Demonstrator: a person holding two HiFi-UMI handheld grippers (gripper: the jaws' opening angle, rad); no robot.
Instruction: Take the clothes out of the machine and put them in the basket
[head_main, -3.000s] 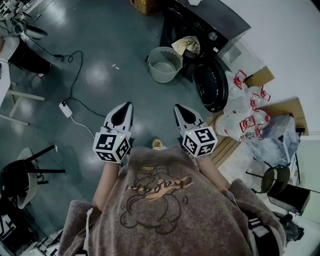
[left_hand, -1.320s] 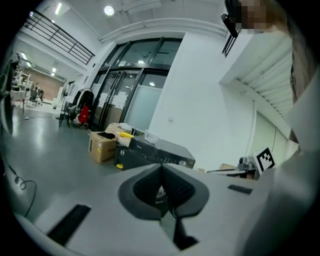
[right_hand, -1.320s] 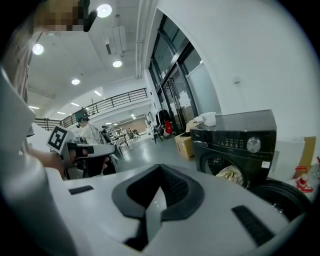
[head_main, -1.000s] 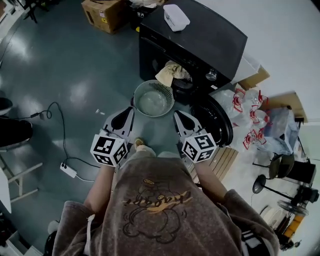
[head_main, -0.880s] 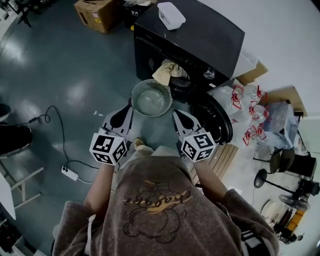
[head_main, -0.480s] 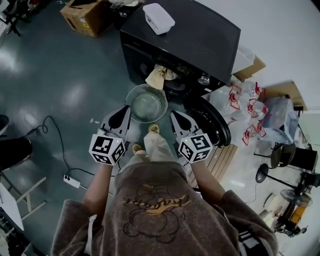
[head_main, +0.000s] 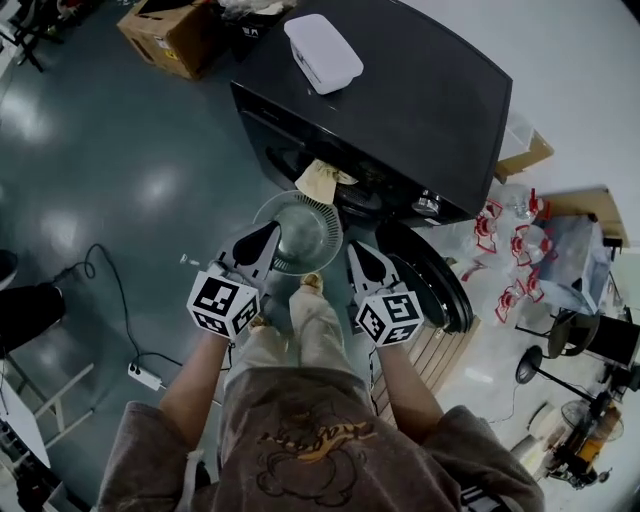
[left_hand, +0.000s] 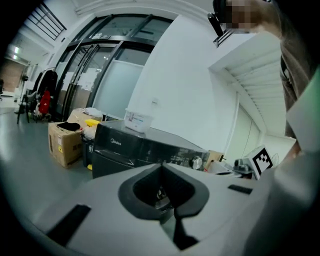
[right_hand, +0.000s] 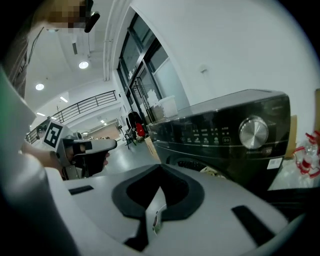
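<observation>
A black front-loading washing machine (head_main: 400, 110) stands ahead with its round door (head_main: 430, 282) swung open to the right. A beige cloth (head_main: 318, 181) hangs out of its opening, and a pale bit of the cloth (right_hand: 212, 173) shows below the control panel. A round pale slatted basket (head_main: 325, 215) sits on the floor in front of the opening. My left gripper (head_main: 268, 232) is shut and empty, its tip at the basket's left rim. My right gripper (head_main: 356, 250) is shut and empty too, just right of the basket. The machine (left_hand: 135, 147) fills the space beyond the left gripper (left_hand: 162, 166).
A white lidded box (head_main: 322, 50) lies on top of the machine. A cardboard box (head_main: 170, 30) stands at the far left. Plastic bags with red handles (head_main: 520, 260) are piled right of the door. A cable and power strip (head_main: 140, 370) lie on the floor to the left.
The person has walked up to the machine. Both grippers have come forward and lower, from well short of the basket to either side of it, jaws still shut.
</observation>
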